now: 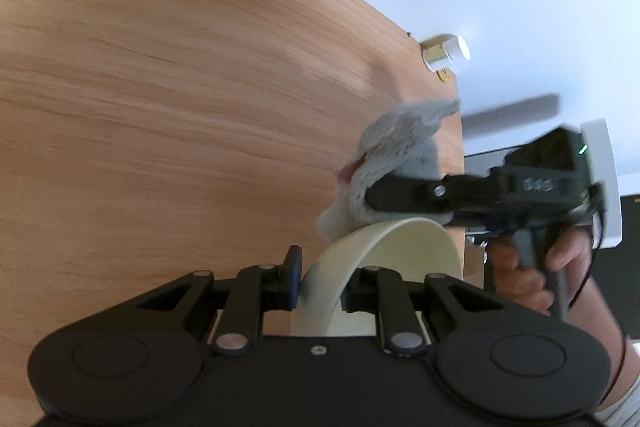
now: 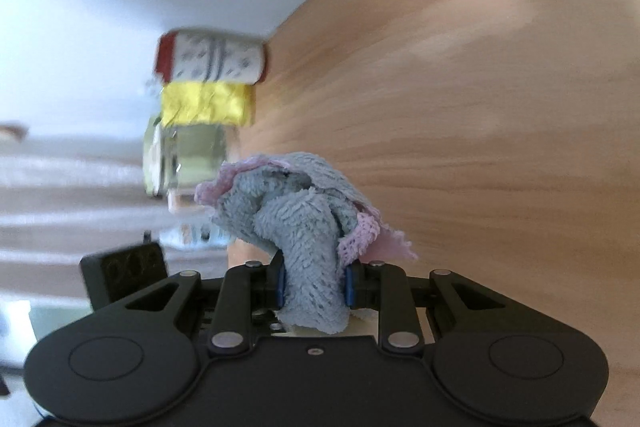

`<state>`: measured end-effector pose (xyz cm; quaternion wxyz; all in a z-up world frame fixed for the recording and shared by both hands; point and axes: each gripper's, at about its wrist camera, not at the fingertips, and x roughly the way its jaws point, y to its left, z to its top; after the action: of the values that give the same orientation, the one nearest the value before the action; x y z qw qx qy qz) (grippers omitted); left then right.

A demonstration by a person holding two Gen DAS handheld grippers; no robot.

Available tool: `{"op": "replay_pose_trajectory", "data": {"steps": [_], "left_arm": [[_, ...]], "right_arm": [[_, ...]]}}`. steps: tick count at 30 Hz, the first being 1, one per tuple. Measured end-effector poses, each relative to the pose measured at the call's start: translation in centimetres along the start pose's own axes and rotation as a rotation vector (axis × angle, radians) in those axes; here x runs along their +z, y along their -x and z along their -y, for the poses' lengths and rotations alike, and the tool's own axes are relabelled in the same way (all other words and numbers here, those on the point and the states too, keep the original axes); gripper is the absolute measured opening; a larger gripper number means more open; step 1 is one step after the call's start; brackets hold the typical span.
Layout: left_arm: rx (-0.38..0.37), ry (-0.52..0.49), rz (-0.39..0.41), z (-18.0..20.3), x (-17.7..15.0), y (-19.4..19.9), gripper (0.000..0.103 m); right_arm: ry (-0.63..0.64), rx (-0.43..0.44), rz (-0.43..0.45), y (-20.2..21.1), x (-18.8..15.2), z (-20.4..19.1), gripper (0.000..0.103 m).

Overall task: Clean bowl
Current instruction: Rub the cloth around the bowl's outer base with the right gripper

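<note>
We see one wooden table (image 1: pixel 180 107). Our left gripper (image 1: pixel 320 283) clamps the rim of one cream plastic bowl (image 1: pixel 404 247) at the table's near right edge; our right gripper (image 2: pixel 314 287) grasps one grey-and-pink terry cloth (image 2: pixel 304 227) over that rim.

A: State the item count on the table (image 1: pixel 160 107).

B: One bowl (image 1: pixel 384 247), cream. One cloth (image 2: pixel 296 211), blue-grey with pink edging. Two tools: the left tool (image 1: pixel 320 279) and the right tool (image 2: pixel 314 287).

A: Containers at the far edge?

B: One clear jar (image 2: pixel 188 159) with a yellow label; beside it, one red-and-white canister (image 2: pixel 212 61).
</note>
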<state>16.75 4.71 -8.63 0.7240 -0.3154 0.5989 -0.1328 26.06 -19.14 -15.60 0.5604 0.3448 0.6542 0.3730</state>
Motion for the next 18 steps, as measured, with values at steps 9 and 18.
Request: {"op": "replay_pose_trajectory", "data": {"steps": [9, 18], "left_arm": [[-0.002, 0.058, 0.029, -0.8, 0.3, -0.1, 0.017], [0.000, 0.112, 0.087, -2.0, -0.1, 1.5, 0.016]], "right_arm": [[-0.325, 0.092, 0.151, -1.9, -3.6, 6.0, 0.029], [-0.350, 0.142, 0.281, -0.2, -3.9, 4.6, 0.029]]}}
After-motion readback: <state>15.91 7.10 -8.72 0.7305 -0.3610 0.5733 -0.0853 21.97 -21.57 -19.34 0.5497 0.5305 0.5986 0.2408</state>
